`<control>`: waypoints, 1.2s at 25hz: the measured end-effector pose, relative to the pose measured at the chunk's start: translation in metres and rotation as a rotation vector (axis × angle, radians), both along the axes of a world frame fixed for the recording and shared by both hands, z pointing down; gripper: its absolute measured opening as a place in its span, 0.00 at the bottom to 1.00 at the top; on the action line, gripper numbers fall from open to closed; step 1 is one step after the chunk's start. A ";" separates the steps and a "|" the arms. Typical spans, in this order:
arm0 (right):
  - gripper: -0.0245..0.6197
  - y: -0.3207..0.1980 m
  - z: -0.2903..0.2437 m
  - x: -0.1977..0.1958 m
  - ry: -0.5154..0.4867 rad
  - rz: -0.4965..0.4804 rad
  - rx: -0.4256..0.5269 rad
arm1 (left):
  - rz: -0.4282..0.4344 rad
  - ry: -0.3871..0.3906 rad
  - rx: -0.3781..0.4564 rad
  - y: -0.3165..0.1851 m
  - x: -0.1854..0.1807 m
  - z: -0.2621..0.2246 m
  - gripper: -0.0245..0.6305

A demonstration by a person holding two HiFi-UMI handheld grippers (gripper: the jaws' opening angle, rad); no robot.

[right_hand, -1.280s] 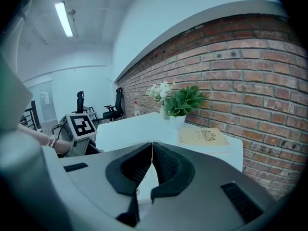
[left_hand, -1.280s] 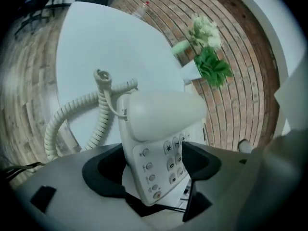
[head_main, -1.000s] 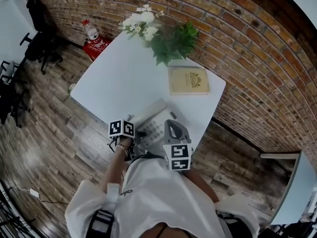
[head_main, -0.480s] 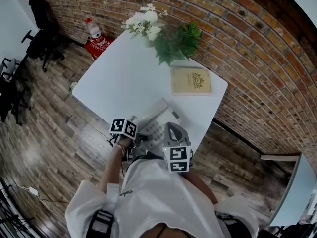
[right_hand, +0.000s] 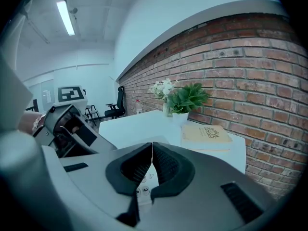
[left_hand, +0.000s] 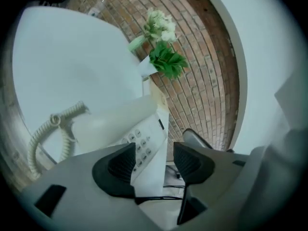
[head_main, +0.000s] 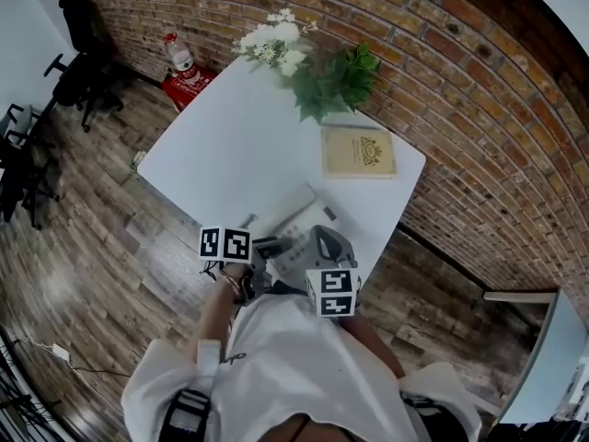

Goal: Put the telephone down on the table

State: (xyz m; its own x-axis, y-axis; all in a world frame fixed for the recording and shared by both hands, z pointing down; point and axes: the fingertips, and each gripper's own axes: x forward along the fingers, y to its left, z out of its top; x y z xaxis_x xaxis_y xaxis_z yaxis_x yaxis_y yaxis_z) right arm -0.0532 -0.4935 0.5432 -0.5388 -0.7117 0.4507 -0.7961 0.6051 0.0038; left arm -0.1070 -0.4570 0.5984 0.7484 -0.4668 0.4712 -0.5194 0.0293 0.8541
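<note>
While the left tongs [left_hand: 154, 150] hang over the near edge of the table [head_main: 230, 145], the telephone [head_main: 299, 226] rests on the table at that edge, right in front of the person [head_main: 276, 366]. Left tongs: jaws apart and have just been closing. The telephone's near corner shows between them, left pad just beside its edge, right pad clear of it, so no clamp. Handset [left_hand: 110, 121] lies across the base, coiled cord [left_hand: 48, 129] trails off its left end over the table, keypad [left_hand: 143, 146] faces up.

Right tongs [right_hand: 152, 150]: pads together at the tips, nothing gripped. Keypad buttons show below, through the gap behind the tips.

Book [head_main: 358, 152] lies near the table's right corner by the brick wall [head_main: 460, 81], well apart from the telephone. Flowers [head_main: 271, 44] and green plant [head_main: 336, 81] stand at the far corner.
</note>
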 end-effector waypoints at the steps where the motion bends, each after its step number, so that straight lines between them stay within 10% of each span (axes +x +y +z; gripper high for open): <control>1: 0.08 0.000 -0.001 0.001 0.000 0.003 0.000 | -0.007 -0.054 0.040 -0.005 -0.002 -0.004 0.44; 8: 0.08 -0.007 -0.005 0.011 -0.030 0.051 -0.010 | -0.050 -0.457 0.443 -0.030 -0.005 -0.063 0.35; 13: 0.08 -0.012 -0.008 0.012 -0.045 0.055 -0.006 | -0.152 -0.510 0.755 -0.036 0.005 -0.119 0.27; 19: 0.08 -0.012 -0.012 0.013 -0.051 0.062 -0.004 | -0.145 -0.681 0.870 -0.031 0.008 -0.132 0.25; 30: 0.08 -0.013 -0.020 0.008 -0.062 0.049 0.011 | -0.194 -0.689 0.810 -0.027 0.010 -0.114 0.09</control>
State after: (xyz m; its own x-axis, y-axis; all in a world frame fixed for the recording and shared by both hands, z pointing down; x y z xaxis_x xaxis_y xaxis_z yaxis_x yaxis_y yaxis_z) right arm -0.0452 -0.5063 0.5231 -0.5296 -0.7426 0.4101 -0.8238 0.5655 -0.0399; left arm -0.0967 -0.4835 0.4840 0.3201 -0.9108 0.2608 -0.9428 -0.2790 0.1826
